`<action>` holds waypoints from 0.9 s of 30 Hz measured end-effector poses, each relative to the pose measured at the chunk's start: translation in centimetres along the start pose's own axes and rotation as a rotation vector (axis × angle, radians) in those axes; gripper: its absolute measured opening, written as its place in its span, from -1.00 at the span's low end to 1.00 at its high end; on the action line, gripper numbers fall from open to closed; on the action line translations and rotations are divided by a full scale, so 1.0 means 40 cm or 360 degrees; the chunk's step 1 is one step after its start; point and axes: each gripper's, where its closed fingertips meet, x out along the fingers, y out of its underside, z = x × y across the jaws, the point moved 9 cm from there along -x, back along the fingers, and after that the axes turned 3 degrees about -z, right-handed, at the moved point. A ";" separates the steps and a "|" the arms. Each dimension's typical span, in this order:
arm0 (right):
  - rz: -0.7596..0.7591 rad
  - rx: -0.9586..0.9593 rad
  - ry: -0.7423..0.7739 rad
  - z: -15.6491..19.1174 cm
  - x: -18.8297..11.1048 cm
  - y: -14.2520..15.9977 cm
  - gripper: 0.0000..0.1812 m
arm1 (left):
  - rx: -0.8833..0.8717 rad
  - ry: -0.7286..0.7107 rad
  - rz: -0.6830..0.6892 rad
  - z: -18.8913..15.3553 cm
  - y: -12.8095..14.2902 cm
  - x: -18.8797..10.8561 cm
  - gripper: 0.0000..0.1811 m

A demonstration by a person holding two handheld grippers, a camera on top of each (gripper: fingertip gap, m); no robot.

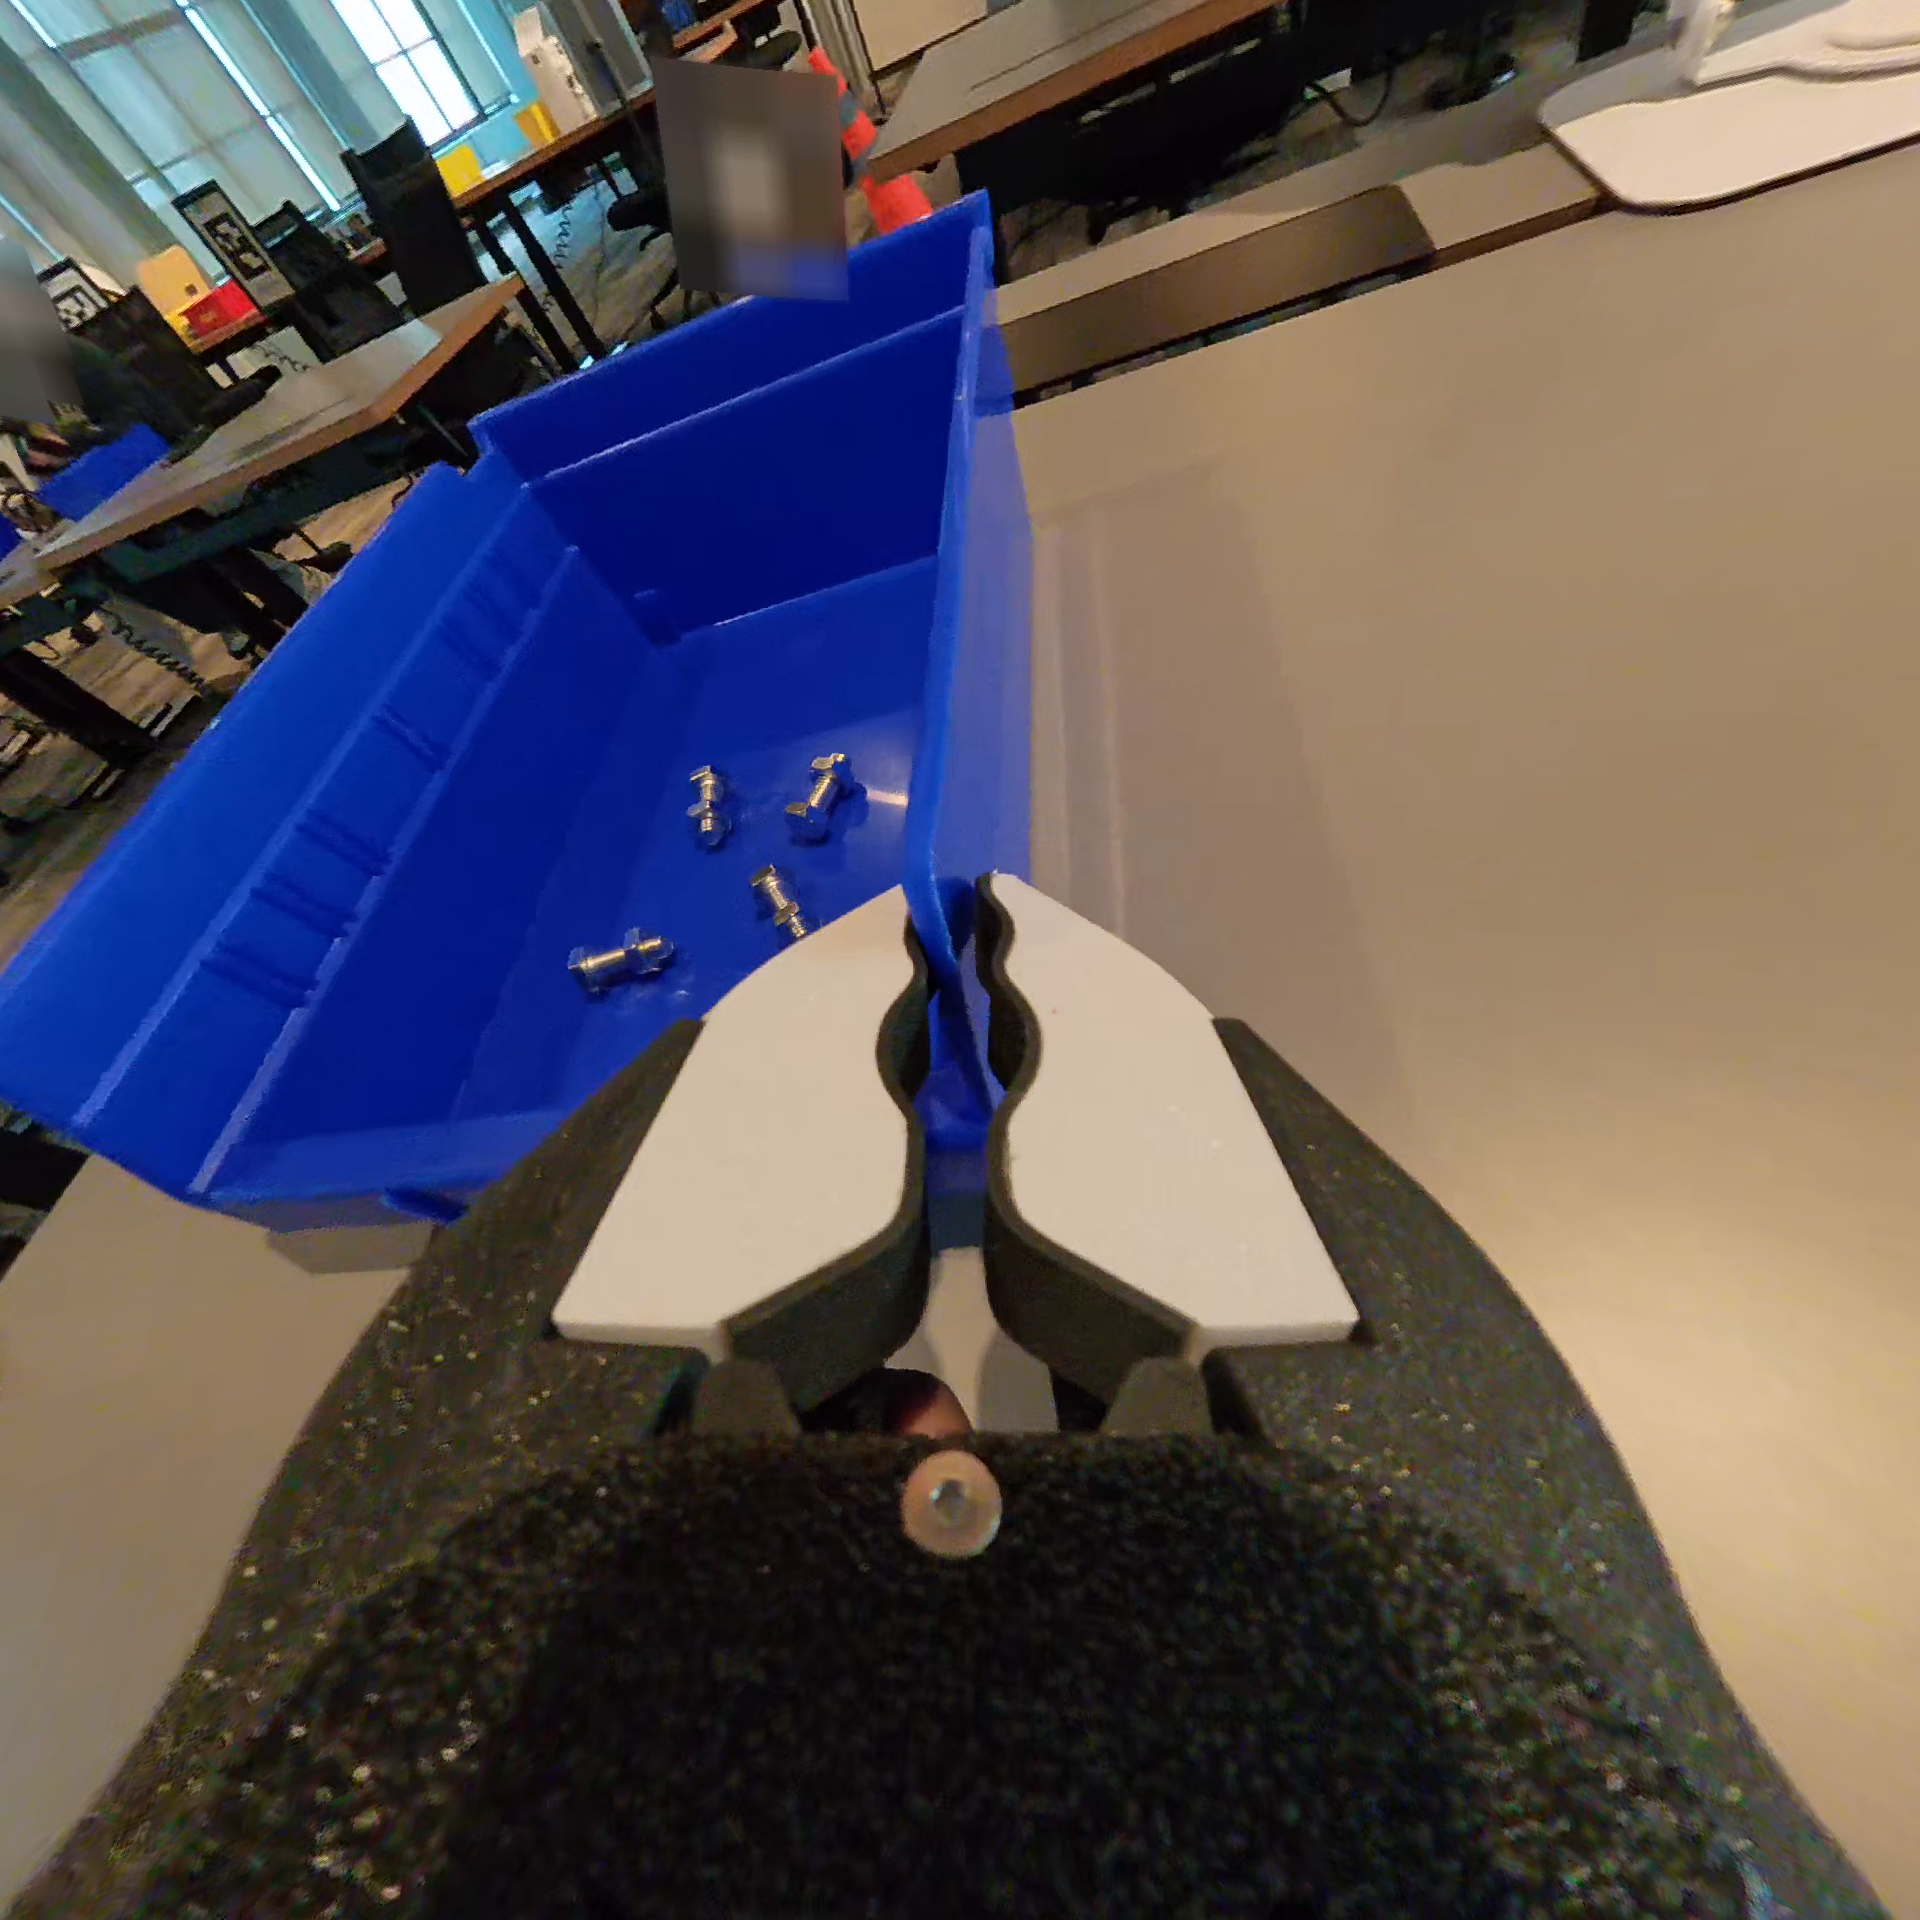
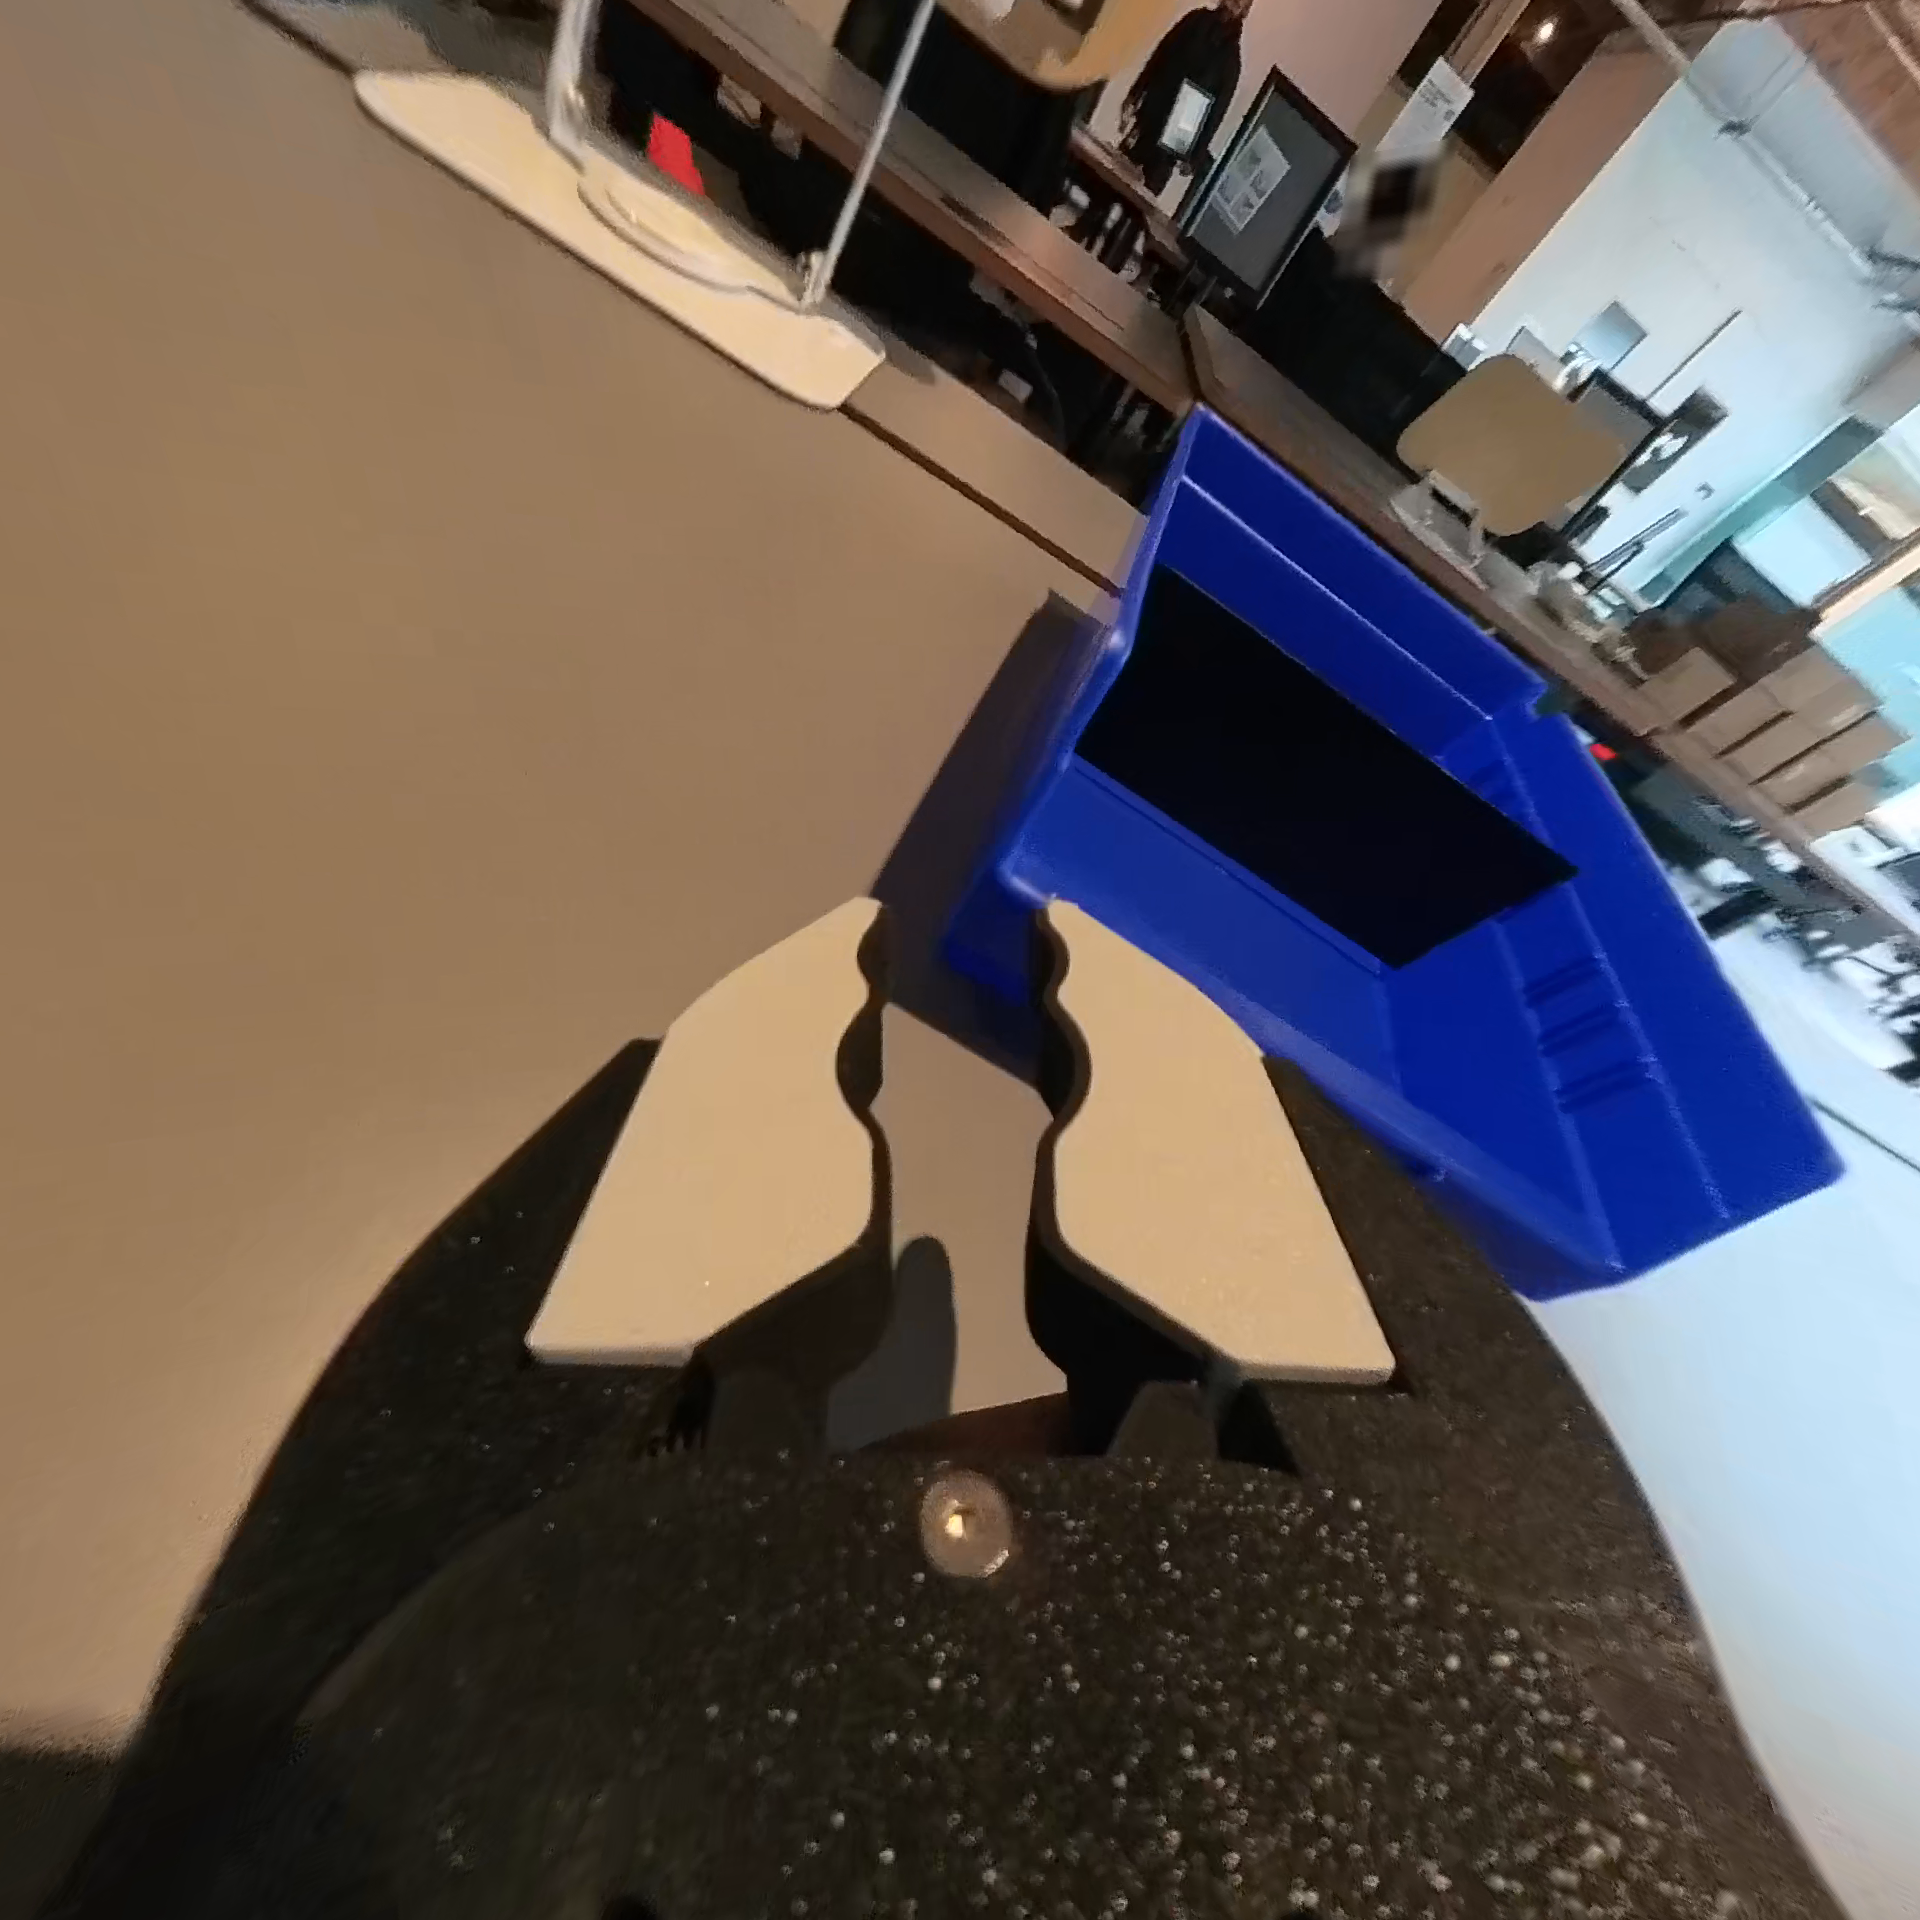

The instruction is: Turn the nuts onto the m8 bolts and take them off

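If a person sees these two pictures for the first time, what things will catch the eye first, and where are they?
The bright blue bin stands out against the pale table. The left claw is closed on its right wall. Four silver bolts with nuts lie loose on the bin's floor, just beyond that claw. In the right wrist view, the right claw is open and empty, close to the bin's corner.

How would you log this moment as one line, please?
left gripper: shut on blue bin wall | right gripper: open, empty | bolts: in bin
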 end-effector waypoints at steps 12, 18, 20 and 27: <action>0.0088 0.0368 0.0093 -0.083 0.120 -0.088 -0.45 | 0.0023 -0.0052 -0.0045 0.002 0.008 0.001 -0.92; 0.0231 0.0188 0.0143 -0.077 0.175 -0.078 -0.93 | 0.0034 -0.0052 -0.0050 0.000 0.008 0.001 -0.92; 0.0238 0.0156 0.0167 -0.077 0.173 -0.076 -0.93 | 0.0035 -0.0049 -0.0052 -0.001 0.008 0.000 -0.92; 0.0211 0.0230 0.0181 -0.078 0.142 -0.064 -0.93 | 0.0067 -0.0036 -0.0049 -0.013 0.002 0.004 -0.93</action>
